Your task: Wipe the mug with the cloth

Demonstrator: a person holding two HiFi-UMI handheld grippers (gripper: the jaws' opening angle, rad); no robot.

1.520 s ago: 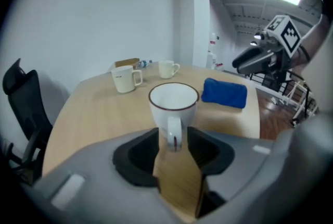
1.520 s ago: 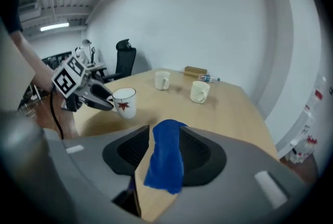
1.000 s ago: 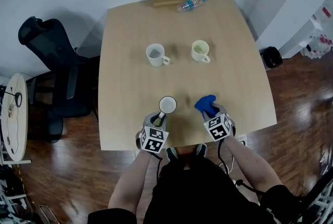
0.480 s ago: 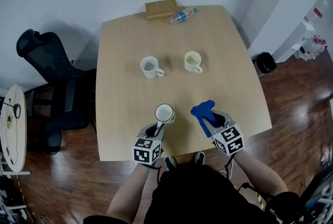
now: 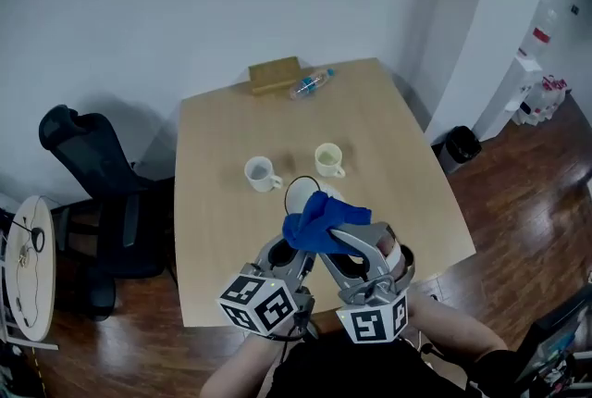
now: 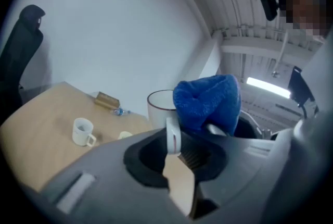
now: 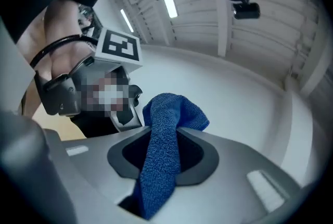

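Above the near edge of the wooden table (image 5: 222, 230), the left gripper (image 5: 289, 250) is holding up the white mug (image 5: 298, 191) – its jaws are clenched on the handle, which is pointing back toward 6 o'clock. The mug's long axis is standing roughly upright, and its mouth is facing up at the head view. The left gripper view is showing the handle edge-on between the jaws, with the rim above it.

At 3 o'clock of the mug, the right gripper (image 5: 350, 234) is gripping the blue terry cloth (image 5: 319, 220). Its jaws have just been closing, and a fold of the cloth is running between them. The bunched end is bulging forward against the mug's side and hiding part of its rim.

On the table beyond, a small white mug (image 5: 261, 173) is sitting at 11 o'clock and a cream mug (image 5: 327, 159) at 1 o'clock – both well apart from the grippers. At the far edge, a plastic water bottle (image 5: 310, 83) is lying beside a wooden block (image 5: 275, 74). A black office chair (image 5: 88, 165) is standing at 9 o'clock of the table.
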